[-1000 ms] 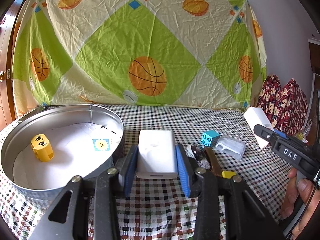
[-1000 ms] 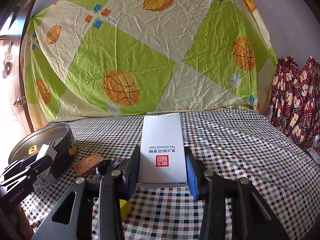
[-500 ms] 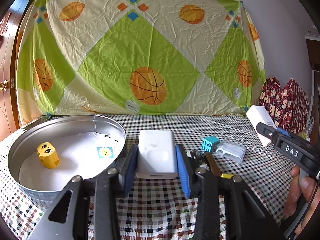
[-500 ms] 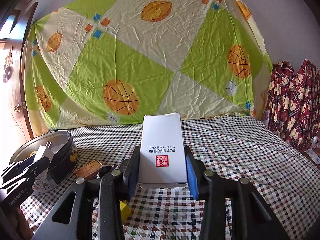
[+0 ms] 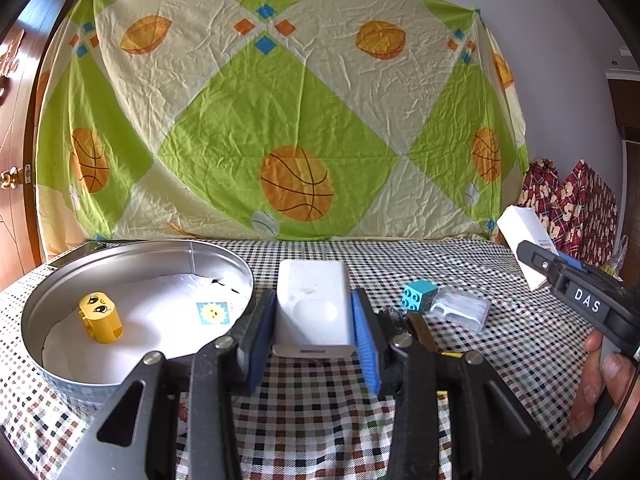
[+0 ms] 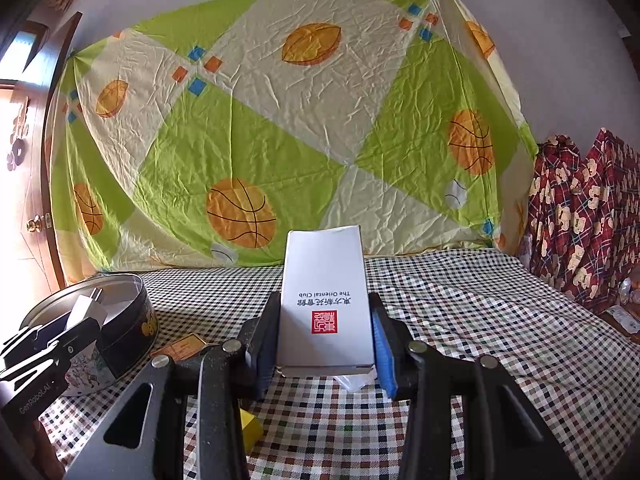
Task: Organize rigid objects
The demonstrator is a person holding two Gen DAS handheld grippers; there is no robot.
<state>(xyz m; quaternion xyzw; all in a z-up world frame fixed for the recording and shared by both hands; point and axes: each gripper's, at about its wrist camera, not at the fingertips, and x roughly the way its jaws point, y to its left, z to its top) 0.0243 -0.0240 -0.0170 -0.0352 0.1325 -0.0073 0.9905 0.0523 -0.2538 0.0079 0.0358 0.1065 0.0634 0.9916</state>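
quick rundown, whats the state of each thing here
left gripper: shut on white case
white case: held, level
right gripper: shut on white carton
white carton: held, print upside down
round tin: open, yellow block inside
blue block: loose on cloth

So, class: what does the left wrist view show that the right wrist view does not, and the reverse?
Left only: a yellow face block inside the round metal tin, a teal studded brick, the left tongs gripping a white rounded case.
Right only: red print on the white carton, a red bear-patterned cloth.
Both: checked tablecloth, tin, carton.
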